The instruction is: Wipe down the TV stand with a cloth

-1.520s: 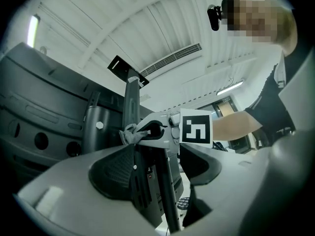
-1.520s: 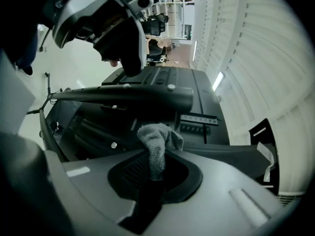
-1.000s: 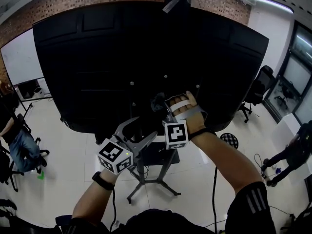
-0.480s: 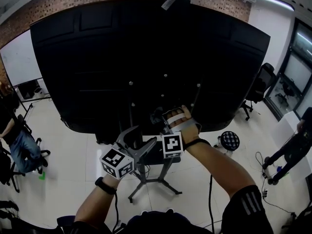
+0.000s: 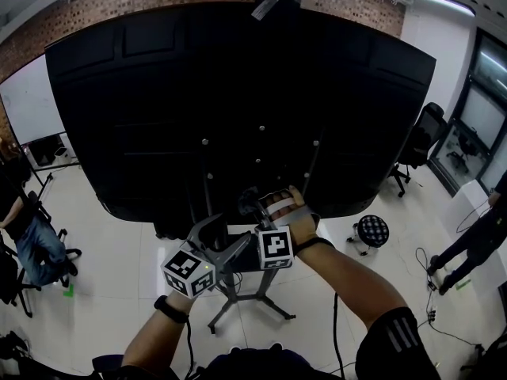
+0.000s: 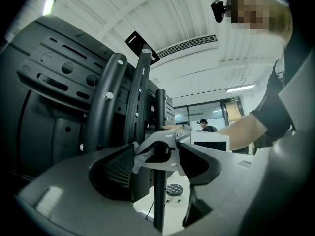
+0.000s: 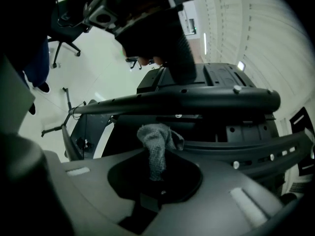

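Black nearly everywhere in the head view: looked down on the back of a big dark TV panel mounted on the TV stand. Saw both forearms stretched forward, close together, the left one lower, the right hand wrapped in pale straps above its marker cube. Found the left claw beside the stand's upright and the right claw just under the panel's lower edge. Counted two claws, two marker cubes, one stand, one round stool on the floor and two bystanders at the room's edges.

Looked next along the left claw, pointed upward beside the panel. Found its jaws well apart with one upright black post standing between them, and could see neither jaw pressing on it. Spotted the pale right claw just beyond, close against that post, with a scrap of cloth at its tip.

Turned last to the right gripper view. Found the right claw closed tight on one grey mesh cloth, bunched and standing up out of the jaws. Saw the cloth's top just under a curved black bar of the stand; could not settle whether touching. Noted further dark bars below, dotted with pale screw heads.
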Demonstrator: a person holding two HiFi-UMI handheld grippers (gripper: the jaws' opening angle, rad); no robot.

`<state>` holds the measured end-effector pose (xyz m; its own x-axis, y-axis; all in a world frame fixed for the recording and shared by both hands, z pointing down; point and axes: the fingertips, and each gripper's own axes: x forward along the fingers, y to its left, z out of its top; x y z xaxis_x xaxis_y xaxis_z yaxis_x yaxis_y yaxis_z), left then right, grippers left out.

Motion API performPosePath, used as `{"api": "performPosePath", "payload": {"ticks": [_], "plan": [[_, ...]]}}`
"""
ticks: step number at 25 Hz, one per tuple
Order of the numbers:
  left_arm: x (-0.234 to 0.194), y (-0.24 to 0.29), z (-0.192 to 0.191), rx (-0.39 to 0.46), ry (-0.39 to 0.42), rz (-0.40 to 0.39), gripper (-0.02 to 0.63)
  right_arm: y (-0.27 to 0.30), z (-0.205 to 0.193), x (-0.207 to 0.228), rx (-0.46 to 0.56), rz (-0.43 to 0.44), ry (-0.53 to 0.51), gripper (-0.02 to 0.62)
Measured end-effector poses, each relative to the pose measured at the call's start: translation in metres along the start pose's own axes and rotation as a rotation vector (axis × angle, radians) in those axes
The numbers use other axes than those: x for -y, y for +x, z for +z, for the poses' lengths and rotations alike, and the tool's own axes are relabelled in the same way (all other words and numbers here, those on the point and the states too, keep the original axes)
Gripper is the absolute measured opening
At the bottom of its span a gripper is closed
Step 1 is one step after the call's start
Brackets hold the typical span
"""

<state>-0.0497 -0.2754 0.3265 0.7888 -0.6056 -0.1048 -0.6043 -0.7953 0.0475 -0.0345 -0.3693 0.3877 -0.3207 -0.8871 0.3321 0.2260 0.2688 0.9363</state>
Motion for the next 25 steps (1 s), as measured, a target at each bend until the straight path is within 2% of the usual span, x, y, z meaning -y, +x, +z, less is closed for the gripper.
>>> {"api": "performPosePath", "payload": {"ticks": [5, 10, 15, 20, 25], "plan": [[0.007, 0.011, 0.017, 0.029, 0.038, -0.012, 0.313, -0.045, 0.000, 0.044, 0.162, -0.087, 0.283, 0.034], [0.024, 0.029, 0.046, 0.075, 0.093, -0.033, 0.313, -0.092, -0.030, 0.098, 0.228, -0.202, 0.460, 0.034], [0.044, 0.051, 0.076, 0.121, 0.116, -0.063, 0.313, -0.130, -0.069, 0.133, 0.233, -0.306, 0.532, 0.034], [0.058, 0.077, 0.095, 0.154, 0.135, -0.088, 0.313, -0.150, -0.112, 0.157, 0.248, -0.375, 0.592, 0.034], [0.072, 0.106, 0.104, 0.170, 0.142, -0.106, 0.313, -0.145, -0.155, 0.166, 0.220, -0.401, 0.608, 0.034]]}}
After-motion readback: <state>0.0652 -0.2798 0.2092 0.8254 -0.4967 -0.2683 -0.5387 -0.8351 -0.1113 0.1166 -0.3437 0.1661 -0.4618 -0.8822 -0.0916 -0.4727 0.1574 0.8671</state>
